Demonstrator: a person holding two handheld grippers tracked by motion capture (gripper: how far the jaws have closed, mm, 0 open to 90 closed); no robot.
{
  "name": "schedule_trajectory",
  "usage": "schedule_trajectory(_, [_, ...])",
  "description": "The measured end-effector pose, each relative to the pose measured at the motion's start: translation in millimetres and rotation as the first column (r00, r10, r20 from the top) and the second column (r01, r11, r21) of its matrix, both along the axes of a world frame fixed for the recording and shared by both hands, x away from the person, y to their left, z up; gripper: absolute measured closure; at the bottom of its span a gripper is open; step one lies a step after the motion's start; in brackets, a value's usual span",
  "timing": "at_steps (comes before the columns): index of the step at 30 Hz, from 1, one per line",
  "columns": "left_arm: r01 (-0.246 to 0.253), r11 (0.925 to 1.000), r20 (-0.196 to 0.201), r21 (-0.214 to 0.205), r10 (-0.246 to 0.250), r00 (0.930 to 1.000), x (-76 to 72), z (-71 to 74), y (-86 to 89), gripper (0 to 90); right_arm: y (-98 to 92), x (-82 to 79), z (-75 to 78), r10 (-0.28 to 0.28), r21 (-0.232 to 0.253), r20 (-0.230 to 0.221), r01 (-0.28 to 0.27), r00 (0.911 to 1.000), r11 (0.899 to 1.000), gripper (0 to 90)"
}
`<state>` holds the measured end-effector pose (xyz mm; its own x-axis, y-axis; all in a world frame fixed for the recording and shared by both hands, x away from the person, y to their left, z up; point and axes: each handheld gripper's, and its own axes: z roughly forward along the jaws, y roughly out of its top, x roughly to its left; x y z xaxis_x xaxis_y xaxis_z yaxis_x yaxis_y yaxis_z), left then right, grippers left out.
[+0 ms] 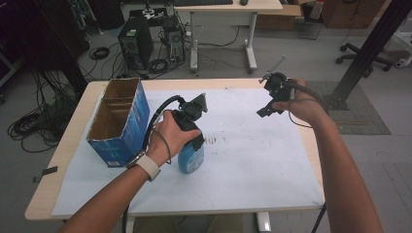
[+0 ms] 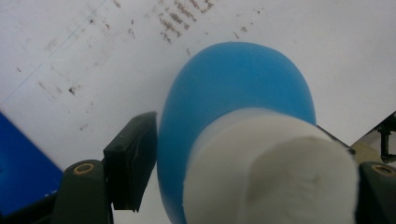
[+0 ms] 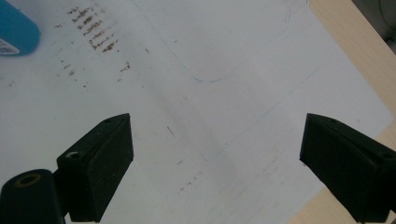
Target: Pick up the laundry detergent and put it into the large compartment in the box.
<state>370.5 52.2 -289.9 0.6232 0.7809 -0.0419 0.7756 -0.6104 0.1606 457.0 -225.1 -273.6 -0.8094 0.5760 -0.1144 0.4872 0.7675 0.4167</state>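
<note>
A blue bottle (image 1: 190, 158) with a white top stands upright on the white sheet, left of the table's middle. My left gripper (image 1: 192, 137) comes down on it from above and is shut on it. In the left gripper view the bottle (image 2: 233, 93) sits between the jaws; the left pad (image 2: 133, 161) presses on its blue side, and the other pad is hidden behind the white top. My right gripper (image 1: 272, 104) hangs in the air over the far right of the sheet. Its jaws (image 3: 215, 154) stand wide open with nothing between them. The bottle's base (image 3: 16, 30) shows at top left.
An open blue cardboard box (image 1: 119, 121) stands just left of the bottle, near the left hand. A stained white sheet (image 1: 252, 160) covers most of the wooden table (image 1: 311, 145). Desks, computers and cables are on the floor beyond.
</note>
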Motion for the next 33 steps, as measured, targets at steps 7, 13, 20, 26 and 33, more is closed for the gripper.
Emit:
schedule_trajectory(7, [0.003, 1.0, -0.004, -0.008, -0.003, 1.0, -0.7, 0.5, -1.1, 35.7, -0.3, -0.2, 0.5, 0.0, 0.002, 0.001, 0.0, 1.0, 1.0, 9.7])
schedule_trajectory(13, [0.005, 1.0, -0.003, -0.006, -0.005, 1.0, -0.8, 0.5, -1.2, 36.0, -0.8, -1.0, 1.1, 0.0, 0.003, 0.003, 0.0, 1.0, 1.0, 9.9])
schedule_trajectory(20, [0.005, 1.0, 0.0, -0.004, -0.005, 1.0, -0.9, 1.2, -1.5, 36.3, -3.0, -1.8, 2.7, -0.004, 0.008, 0.008, 0.004, 1.0, 1.0, 10.1])
schedule_trajectory(26, [0.005, 1.0, -0.001, -0.009, -0.005, 1.0, -2.0, 2.3, -1.8, 36.6, -2.9, -2.8, 3.4, -0.004, 0.008, 0.008, 0.004, 1.0, 1.0, 10.2])
schedule_trajectory(33, [0.009, 0.9999, -0.004, -0.006, -0.009, 0.9999, -4.0, 3.5, -3.5, 36.7, -3.3, -3.7, 3.7, -0.003, 0.008, 0.009, 0.003, 1.0, 1.0, 10.2])
